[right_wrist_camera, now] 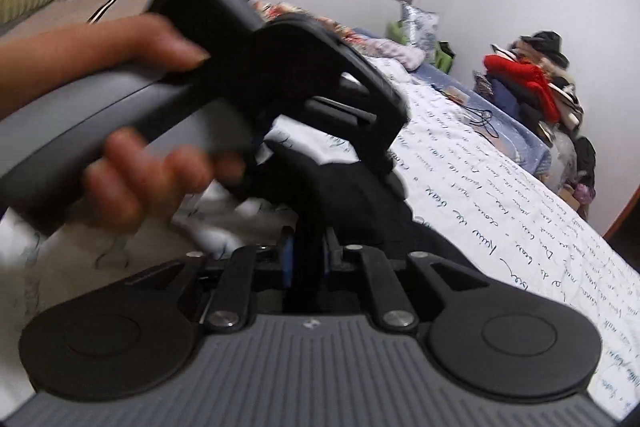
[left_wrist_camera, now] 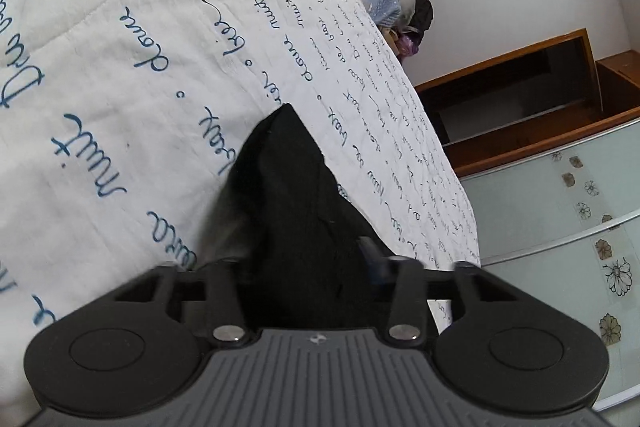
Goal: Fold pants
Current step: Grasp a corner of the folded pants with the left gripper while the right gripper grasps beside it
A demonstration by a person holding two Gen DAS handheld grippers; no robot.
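The black pants (left_wrist_camera: 296, 211) are pinched by the left gripper (left_wrist_camera: 308, 259) and the right gripper (right_wrist_camera: 306, 251), and run lengthwise ahead of the left fingers onto the bedspread (left_wrist_camera: 120, 67).

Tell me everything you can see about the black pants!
The black pants look like soft, dark cloth, bunched up with creases. They lie on the white quilt with blue writing. In the left wrist view, one pointed corner sticks up between the fingers of the left tool. In the right wrist view, the right tool also has black cloth between its fingers.
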